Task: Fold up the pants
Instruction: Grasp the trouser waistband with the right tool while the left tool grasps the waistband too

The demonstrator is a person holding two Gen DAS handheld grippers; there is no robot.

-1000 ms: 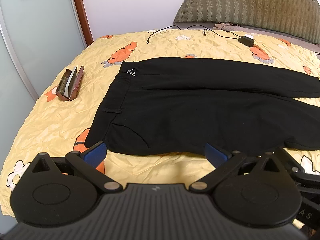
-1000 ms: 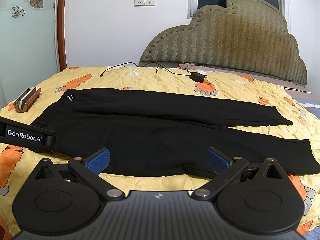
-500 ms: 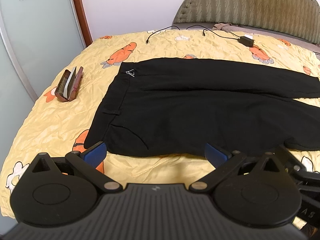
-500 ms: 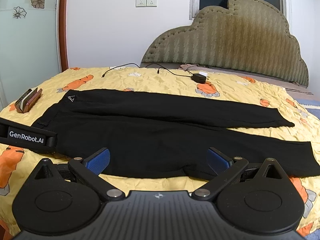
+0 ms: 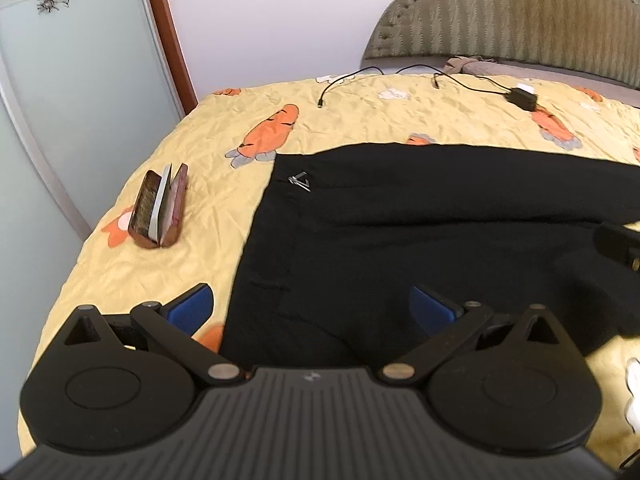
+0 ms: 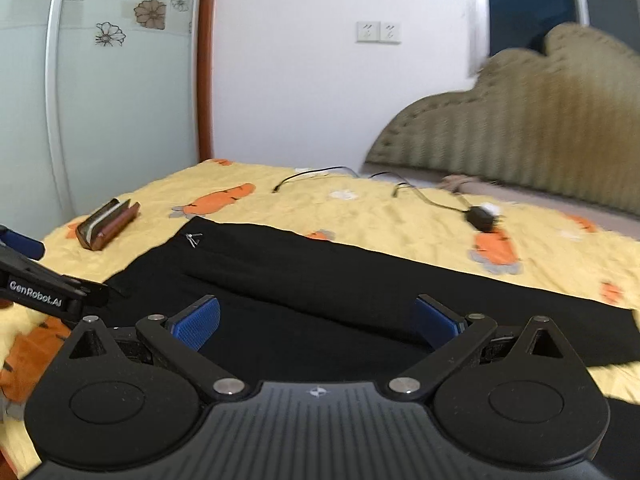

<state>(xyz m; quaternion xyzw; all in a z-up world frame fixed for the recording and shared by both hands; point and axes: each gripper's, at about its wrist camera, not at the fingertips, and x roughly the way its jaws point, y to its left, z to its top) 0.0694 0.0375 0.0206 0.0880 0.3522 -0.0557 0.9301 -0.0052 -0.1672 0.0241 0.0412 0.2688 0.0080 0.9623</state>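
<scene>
While flat on bedspread (image 5: 360,120), pants (image 5: 420,220) — waistband left, legs rightward

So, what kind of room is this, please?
Most likely a home bedroom: a bed with an upholstered headboard, a yellow carrot-print bedspread with black pants lying on it, and a sliding wardrobe door with flower decoration.

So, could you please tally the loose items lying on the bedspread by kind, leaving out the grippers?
Black pants: 1
Brown case: 1
Black charger with its cable: 1
Separate loose black cable: 1
Total: 4
</scene>
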